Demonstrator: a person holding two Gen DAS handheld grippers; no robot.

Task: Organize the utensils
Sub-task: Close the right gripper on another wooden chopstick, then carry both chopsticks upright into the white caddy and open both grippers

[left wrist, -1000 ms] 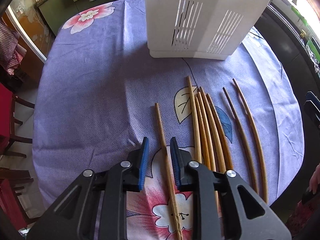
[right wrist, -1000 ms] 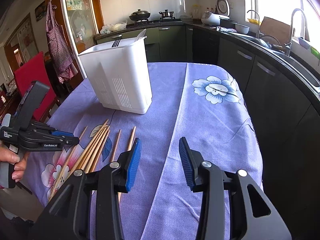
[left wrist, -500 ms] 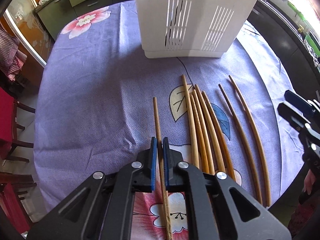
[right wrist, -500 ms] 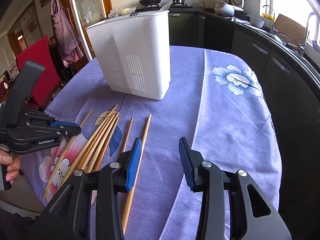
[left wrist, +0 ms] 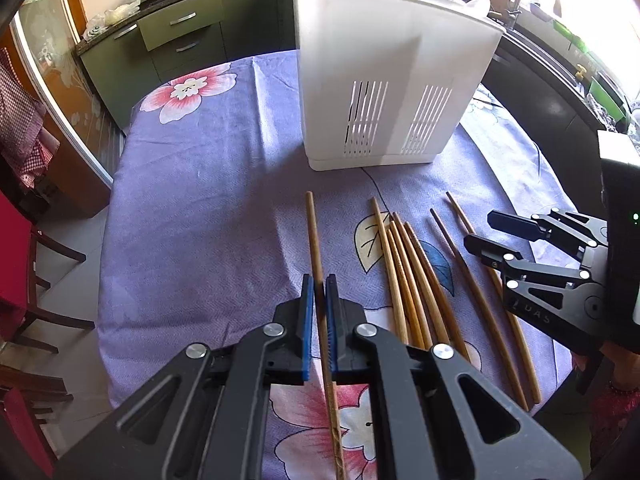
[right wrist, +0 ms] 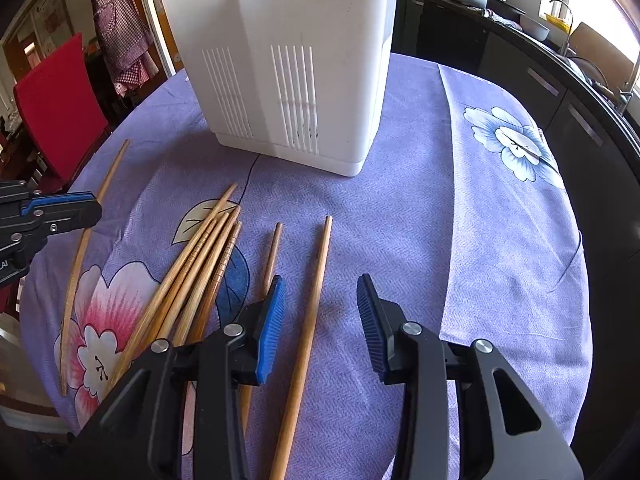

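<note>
With the left gripper (left wrist: 317, 294) clenched on one brown wooden chopstick (left wrist: 313, 232) in front of the tall white slotted plastic holder (left wrist: 384, 80), lift it level, tilt it upright over the holder's rim, while the released right gripper (right wrist: 320, 312) straddles the outermost chopstick (right wrist: 316, 280).

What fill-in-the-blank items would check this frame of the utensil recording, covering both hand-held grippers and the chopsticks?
1. The left hand-held gripper is ____ on a single chopstick.
2. The right hand-held gripper has its jaws ____, with a chopstick lying between them on the cloth.
3. The white holder has ____ slots cut into its lower walls.
4. The tablecloth is purple with a ____ print.

Missing words: shut; open; vertical; flower
</note>
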